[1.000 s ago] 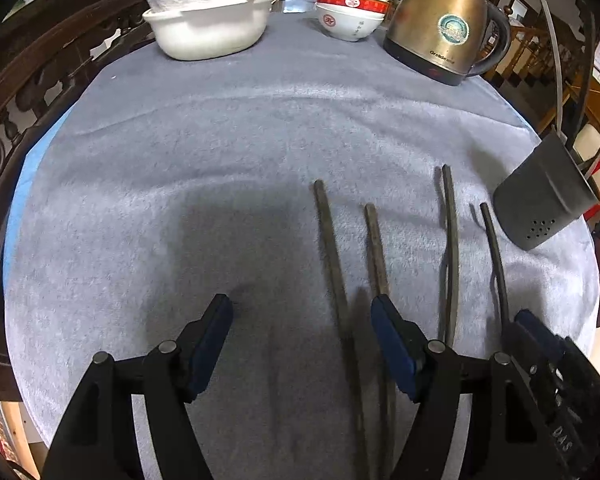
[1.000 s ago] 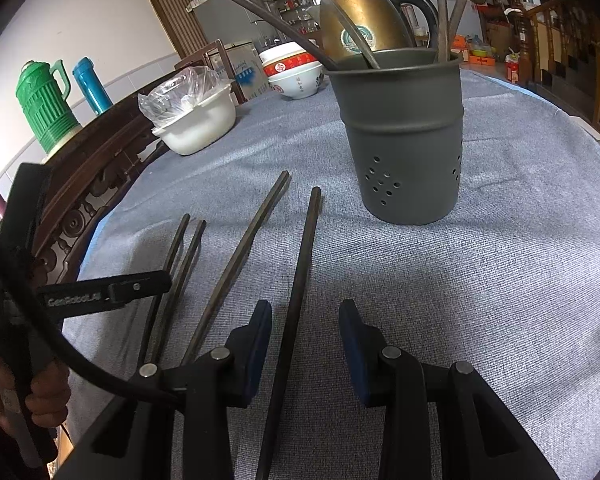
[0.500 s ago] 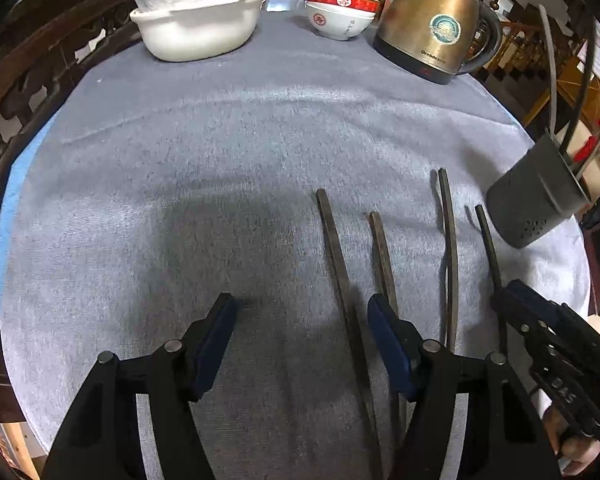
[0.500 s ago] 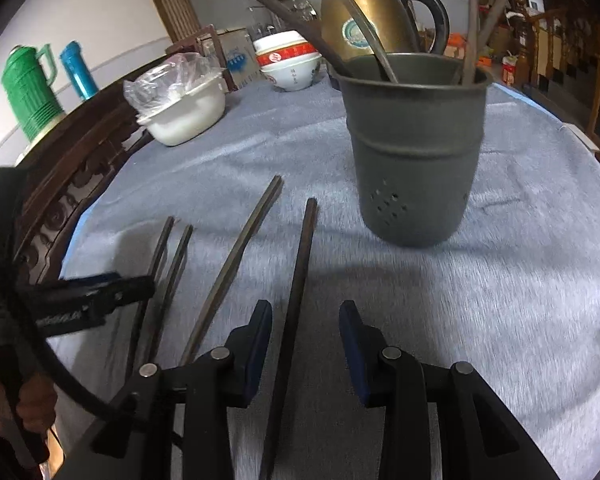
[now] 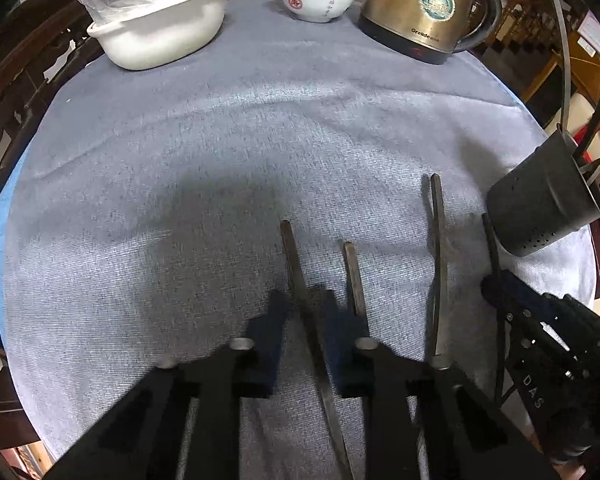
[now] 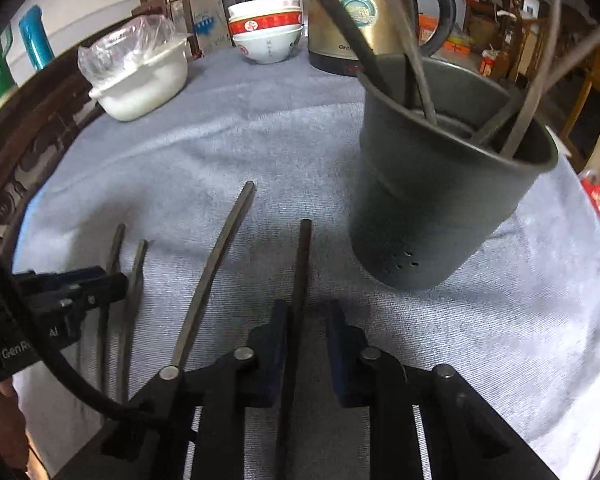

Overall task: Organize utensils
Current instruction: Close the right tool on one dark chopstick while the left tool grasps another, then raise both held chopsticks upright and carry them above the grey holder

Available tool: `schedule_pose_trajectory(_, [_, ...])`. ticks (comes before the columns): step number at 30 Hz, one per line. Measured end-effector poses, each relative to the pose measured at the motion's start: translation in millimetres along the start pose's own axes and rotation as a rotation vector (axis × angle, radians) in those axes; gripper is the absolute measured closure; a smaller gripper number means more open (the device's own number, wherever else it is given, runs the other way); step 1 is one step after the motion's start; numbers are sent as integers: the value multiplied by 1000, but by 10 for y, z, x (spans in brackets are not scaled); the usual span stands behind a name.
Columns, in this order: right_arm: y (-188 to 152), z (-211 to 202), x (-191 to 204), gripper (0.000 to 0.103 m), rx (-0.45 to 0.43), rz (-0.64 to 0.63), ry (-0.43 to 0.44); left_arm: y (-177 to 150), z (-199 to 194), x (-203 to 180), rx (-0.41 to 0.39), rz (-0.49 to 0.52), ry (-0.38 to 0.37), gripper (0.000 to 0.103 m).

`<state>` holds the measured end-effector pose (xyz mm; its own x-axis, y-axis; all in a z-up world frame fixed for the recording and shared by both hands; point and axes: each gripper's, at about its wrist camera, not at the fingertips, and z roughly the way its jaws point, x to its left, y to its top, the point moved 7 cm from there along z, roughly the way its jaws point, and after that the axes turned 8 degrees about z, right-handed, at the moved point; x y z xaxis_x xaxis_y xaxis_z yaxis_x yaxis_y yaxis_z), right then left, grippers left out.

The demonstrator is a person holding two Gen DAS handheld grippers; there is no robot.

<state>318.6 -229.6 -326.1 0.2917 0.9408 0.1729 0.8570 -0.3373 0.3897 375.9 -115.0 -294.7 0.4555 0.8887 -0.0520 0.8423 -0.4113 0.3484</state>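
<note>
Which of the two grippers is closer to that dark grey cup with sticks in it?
Right. The right gripper sits just short of the utensil holder; the left gripper is farther off, to its left.

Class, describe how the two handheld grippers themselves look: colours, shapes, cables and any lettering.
Both grippers are black, angular frames with silver pivot pins and dark blue finger pads. The left gripper bears white "GenRo… AI" lettering and a thick black cable. The right gripper shows white "DAS" lettering.

Left gripper [image 5: 302, 314] and right gripper [image 6: 306, 322] low, jaws seemingly narrowly parted.
</note>
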Motion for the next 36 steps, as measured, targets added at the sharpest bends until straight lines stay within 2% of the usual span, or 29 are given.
schedule_pose_trajectory(1, [-1,6,9,94,-5,-13,-3,-3,-3,2,-3,-8,-9,94])
schedule_pose_trajectory(4, [-4,-12,-5,96,-10,-5,26,-37,-29,10,-7,-36,-31,96])
schedule_pose_trajectory(6, [-21,-65,-47,96,-7,16,75,-90,-92,33,-21,-57,-38,97])
schedule_pose_trajectory(9, [-21,-237,-65,96,-54,17,114,-120,-275,52,-64,-74,-27,97])
schedule_pose_trajectory(15, [89,-727,-127,96,-134,74,270,-67,-823,32,-179,-79,-7,97])
schedule_pose_trajectory(22, [131,-1253,-211,96,-224,110,404,8,-1415,-30,-307,-71,6,97])
schedule_pose_trajectory(30, [163,-1746,-253,96,-357,101,473,46,-1881,-114,-405,-57,0,97])
schedule_pose_trajectory(36, [225,-2001,-365,96,-438,103,468,79,-2164,-220,-462,-33,-5,97])
